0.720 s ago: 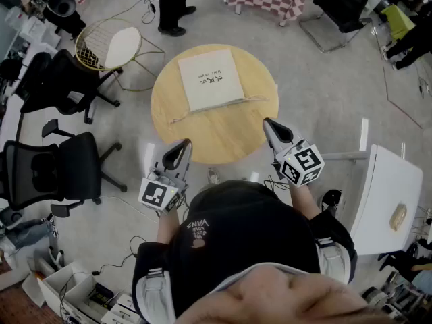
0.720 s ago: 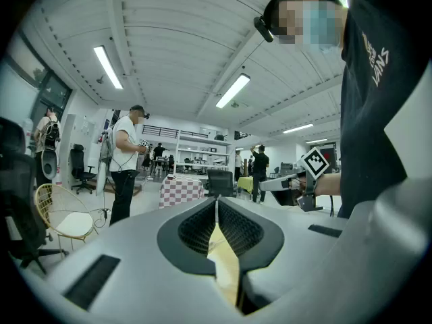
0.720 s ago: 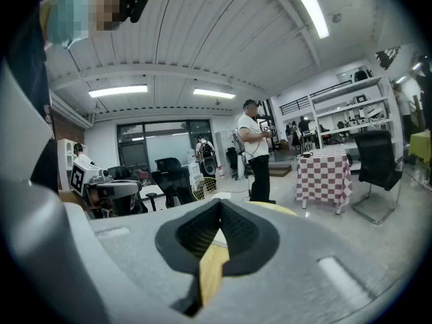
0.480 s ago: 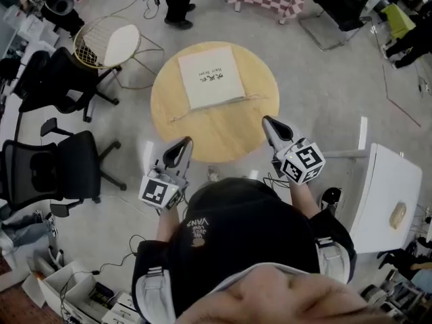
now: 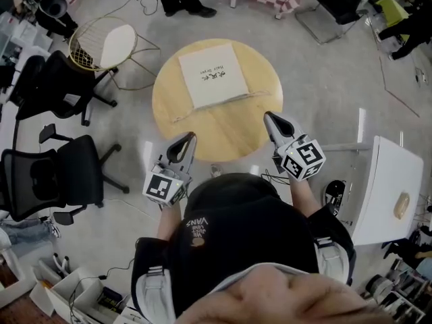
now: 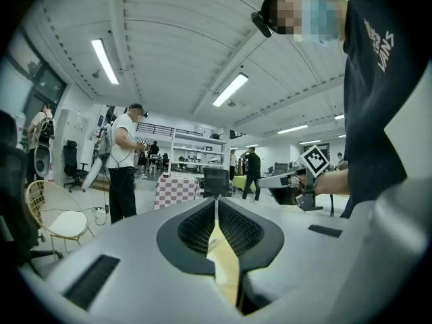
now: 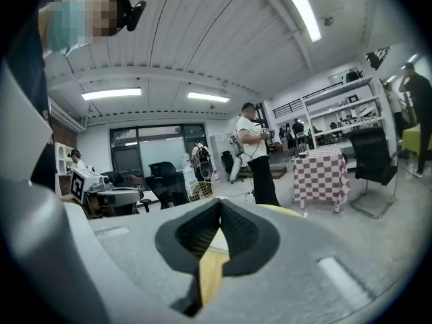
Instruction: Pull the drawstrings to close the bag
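Bag (image 5: 210, 75) well beyond left claw (image 5: 190, 137), right claw (image 5: 268, 116)

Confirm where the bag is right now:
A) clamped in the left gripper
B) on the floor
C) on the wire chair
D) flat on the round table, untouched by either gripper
D: the bag lies flat on the round table, while the left gripper and right gripper, both shut and empty, hover at the table's near edge.
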{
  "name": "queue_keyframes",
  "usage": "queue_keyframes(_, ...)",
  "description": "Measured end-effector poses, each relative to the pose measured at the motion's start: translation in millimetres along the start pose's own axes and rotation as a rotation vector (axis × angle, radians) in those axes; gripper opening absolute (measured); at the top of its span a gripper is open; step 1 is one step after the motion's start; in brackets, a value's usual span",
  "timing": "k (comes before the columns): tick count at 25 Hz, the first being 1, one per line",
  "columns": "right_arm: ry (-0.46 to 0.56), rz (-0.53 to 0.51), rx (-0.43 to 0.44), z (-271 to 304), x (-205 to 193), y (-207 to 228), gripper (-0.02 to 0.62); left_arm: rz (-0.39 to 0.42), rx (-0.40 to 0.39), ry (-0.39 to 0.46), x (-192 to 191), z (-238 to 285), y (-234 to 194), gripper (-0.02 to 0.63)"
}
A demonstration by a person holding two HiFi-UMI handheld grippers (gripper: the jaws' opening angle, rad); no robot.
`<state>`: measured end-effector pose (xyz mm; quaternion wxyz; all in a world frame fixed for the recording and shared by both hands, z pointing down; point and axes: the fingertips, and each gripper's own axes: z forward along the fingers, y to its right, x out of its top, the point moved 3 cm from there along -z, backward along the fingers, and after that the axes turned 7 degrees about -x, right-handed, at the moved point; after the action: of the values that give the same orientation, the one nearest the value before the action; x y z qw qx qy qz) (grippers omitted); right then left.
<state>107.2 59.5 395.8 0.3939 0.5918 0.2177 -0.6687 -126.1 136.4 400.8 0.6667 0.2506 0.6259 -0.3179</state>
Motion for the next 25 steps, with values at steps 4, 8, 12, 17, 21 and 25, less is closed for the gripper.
queue_keyframes(4, 0.01, 0.011, -0.037, 4, -4, -7, -0.002, 0.009, -0.042, -0.011, -6, -4, -12, 0.014)
queue_keyframes(8, 0.014, 0.002, -0.059, 5, -7, -11, -0.002, 0.003, -0.062, -0.021, -15, -3, -24, 0.014)
queue_keyframes(12, 0.001, -0.019, -0.063, 8, -8, -5, -0.002, -0.003, -0.079, -0.034, -20, 7, -27, 0.014)
queue_keyframes(17, -0.014, -0.013, -0.051, 23, -8, 11, -0.002, -0.014, -0.069, -0.032, -22, 24, -36, 0.014)
queue_keyframes(21, -0.029, -0.046, -0.017, 44, -10, 22, -0.002, -0.02, -0.021, -0.066, -33, 33, -50, 0.014)
queue_keyframes(25, -0.044, -0.071, 0.012, 66, -15, 38, -0.002, -0.028, 0.016, -0.096, -46, 44, -65, 0.014)
